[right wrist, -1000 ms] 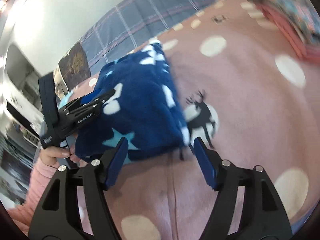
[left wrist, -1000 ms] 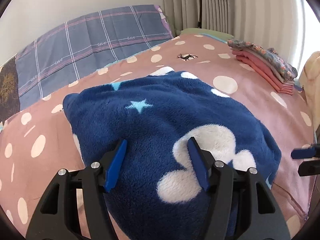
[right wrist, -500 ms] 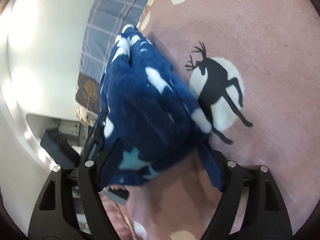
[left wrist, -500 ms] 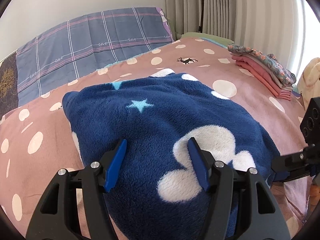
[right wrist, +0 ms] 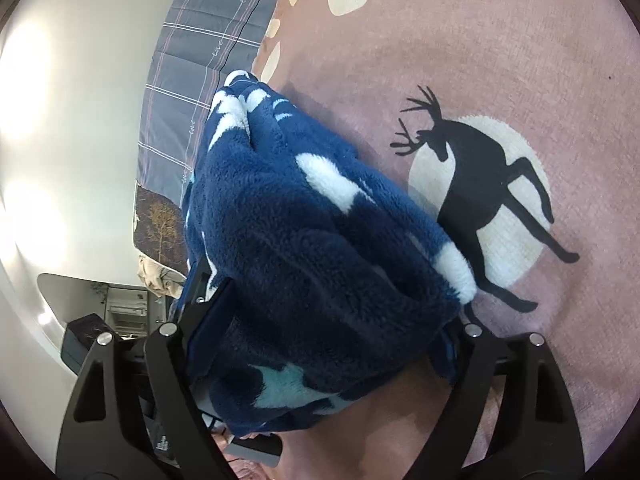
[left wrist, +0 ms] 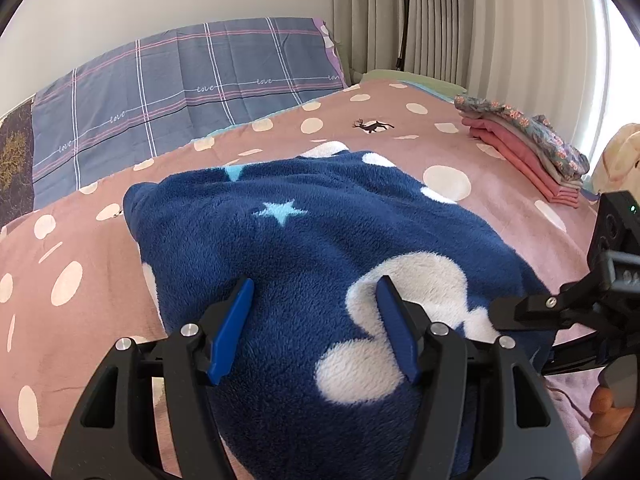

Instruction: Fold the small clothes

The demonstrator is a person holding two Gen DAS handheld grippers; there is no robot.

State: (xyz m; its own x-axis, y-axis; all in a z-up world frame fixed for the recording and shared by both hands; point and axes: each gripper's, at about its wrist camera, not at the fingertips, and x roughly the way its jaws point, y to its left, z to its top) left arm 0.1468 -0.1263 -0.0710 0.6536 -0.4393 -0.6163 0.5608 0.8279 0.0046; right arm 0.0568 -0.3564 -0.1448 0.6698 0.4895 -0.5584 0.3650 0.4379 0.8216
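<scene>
On the pink dotted bedspread [left wrist: 500,200], the blue fleece garment [left wrist: 320,248] bulges between both grippers' open jaws.

The blue fleece garment [left wrist: 320,248] bulks up right ahead of my left gripper [left wrist: 316,320] and fills the gap between its open fingers; my right gripper [left wrist: 568,316] crowds the garment's right edge, the fleece bunched between its spread fingers; bare pink spotted bedspread [left wrist: 68,280] lies free to my left and beyond the garment; the stack of folded clothes [left wrist: 528,156] blocks the far right; the plaid pillow [left wrist: 180,92] closes the head of the bed.
</scene>
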